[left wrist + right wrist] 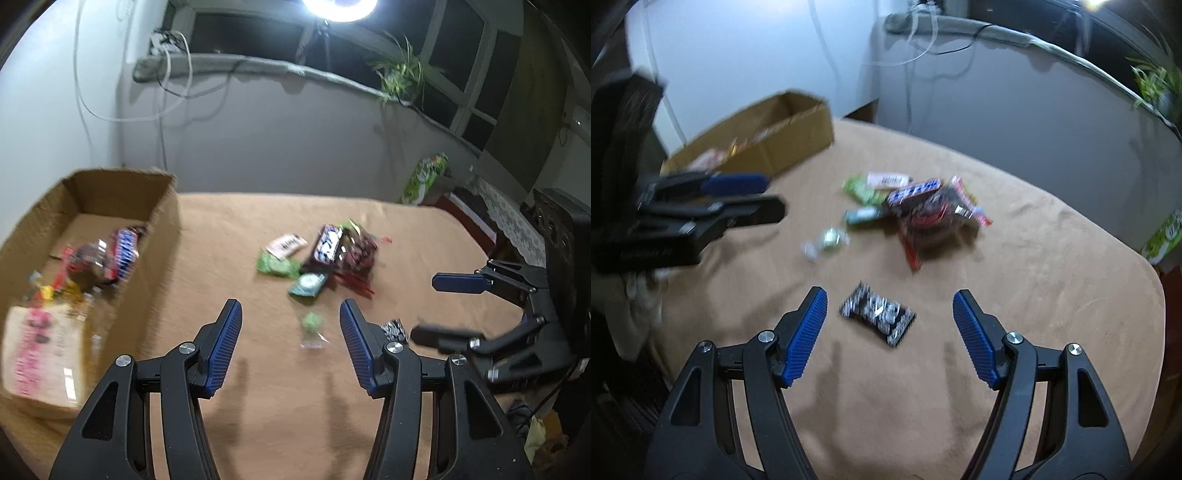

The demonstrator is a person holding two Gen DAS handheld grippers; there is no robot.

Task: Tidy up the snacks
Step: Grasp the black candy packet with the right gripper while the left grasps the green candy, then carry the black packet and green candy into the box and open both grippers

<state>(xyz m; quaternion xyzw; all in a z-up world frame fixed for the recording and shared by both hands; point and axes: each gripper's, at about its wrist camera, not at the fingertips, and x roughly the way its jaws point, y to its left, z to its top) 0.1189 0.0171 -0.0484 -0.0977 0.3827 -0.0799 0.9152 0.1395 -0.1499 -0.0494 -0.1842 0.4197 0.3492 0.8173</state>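
Observation:
A cardboard box [162,221] at the table's left holds several snacks; it also shows in the right wrist view [798,136]. A pile of snack packets [332,251] lies mid-table, also seen in the right wrist view [923,206]. A small green wrapped candy [312,325] lies just ahead of my open, empty left gripper [290,314]. A black-and-white packet [877,314] lies between the fingers of my open, empty right gripper [890,302]; in the left wrist view the packet [395,328] sits by the right gripper [439,306].
The table is covered with a tan cloth [258,387]. A green carton [424,179] stands beyond the far right edge. A grey wall and windowsill with cables and a plant [400,74] lie behind. The left gripper [757,199] shows at the left of the right wrist view.

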